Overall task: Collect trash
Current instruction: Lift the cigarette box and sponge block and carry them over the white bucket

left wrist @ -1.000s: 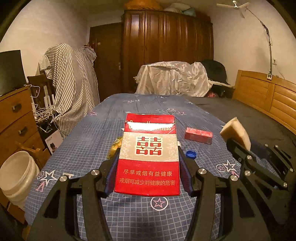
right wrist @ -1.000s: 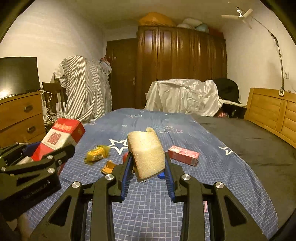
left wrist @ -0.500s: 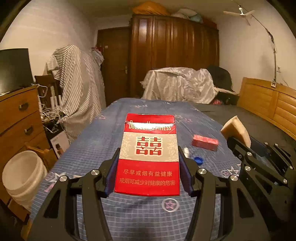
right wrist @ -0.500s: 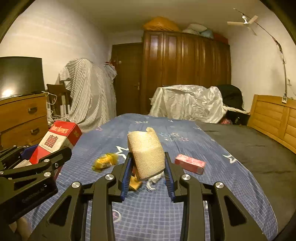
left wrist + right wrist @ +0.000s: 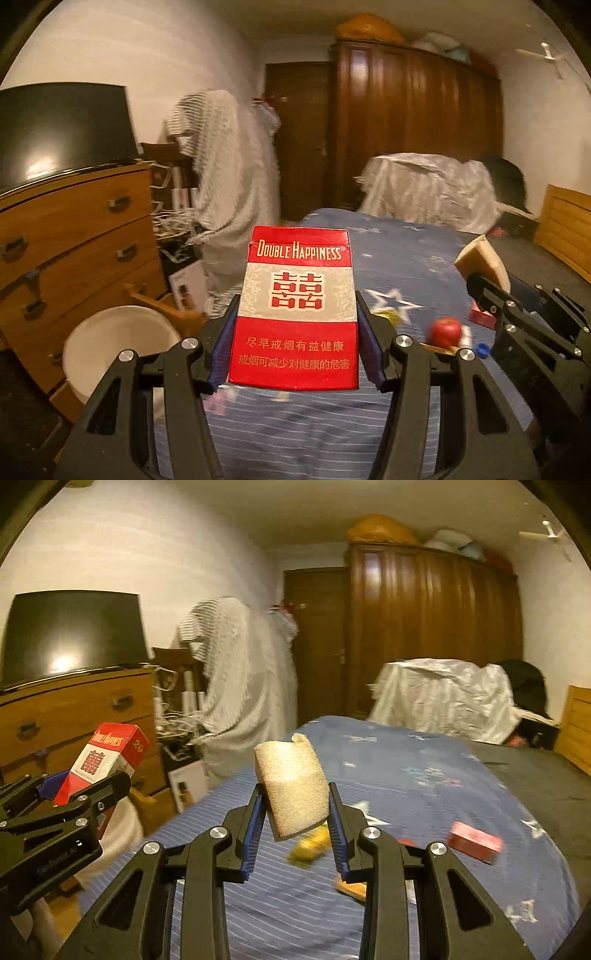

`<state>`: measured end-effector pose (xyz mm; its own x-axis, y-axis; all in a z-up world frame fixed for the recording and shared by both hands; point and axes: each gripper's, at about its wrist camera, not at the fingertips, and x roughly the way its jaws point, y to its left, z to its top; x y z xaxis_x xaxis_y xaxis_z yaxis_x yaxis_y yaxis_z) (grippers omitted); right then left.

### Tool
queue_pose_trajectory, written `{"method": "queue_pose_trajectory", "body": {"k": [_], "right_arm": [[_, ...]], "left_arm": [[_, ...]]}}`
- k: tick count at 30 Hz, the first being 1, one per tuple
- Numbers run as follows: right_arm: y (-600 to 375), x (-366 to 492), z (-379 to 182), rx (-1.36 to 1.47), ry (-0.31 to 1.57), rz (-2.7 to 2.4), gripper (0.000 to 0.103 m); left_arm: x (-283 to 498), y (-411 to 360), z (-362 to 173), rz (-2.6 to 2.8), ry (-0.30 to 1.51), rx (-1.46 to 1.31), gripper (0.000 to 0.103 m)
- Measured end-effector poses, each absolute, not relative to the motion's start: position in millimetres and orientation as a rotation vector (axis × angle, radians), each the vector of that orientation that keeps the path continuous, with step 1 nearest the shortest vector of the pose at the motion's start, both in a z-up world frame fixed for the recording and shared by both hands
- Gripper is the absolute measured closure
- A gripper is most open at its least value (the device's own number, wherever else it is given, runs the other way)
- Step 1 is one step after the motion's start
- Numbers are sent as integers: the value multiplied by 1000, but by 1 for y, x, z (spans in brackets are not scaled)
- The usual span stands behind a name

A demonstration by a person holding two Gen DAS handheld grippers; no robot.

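The left gripper (image 5: 297, 325) pinches a red and white carton (image 5: 297, 306) by its two long sides, upright, at the centre of the left view. The right gripper (image 5: 295, 812) is pressed tight on a pale sponge (image 5: 291, 792), which sticks up out of the jaws at the centre of the right view. Each gripper shows in the other's frame: the sponge at the right edge of the left view, the carton at the left edge of the right one.

Both loads hang clear of the bed (image 5: 406, 251). Low at the left of the left view, beside the bed and in front of a dresser (image 5: 74, 236), stands a white bucket (image 5: 118, 343), its mouth open. On the bed, at lower right, lie more bits: a small red box (image 5: 474, 842), a yellow wrapper (image 5: 310, 845), a red ball-like thing (image 5: 445, 330) and a blue cap (image 5: 482, 349).

The step looks like the carry to the bin. Next, each gripper likely needs to come over the bucket mouth and open there, one load at a time so they do not collide; the carton is wide, so it should go in end first
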<state>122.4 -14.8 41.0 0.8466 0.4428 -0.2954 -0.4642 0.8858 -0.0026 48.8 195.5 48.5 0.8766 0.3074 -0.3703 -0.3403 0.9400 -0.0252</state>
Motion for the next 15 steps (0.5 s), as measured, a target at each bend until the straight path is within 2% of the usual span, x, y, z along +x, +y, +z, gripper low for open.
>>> {"method": "queue_pose_trajectory", "body": {"k": [15], "right_arm": [[228, 130, 79, -168, 374, 780, 69]], "left_arm": [[14, 361, 47, 579, 463, -211, 49]]}}
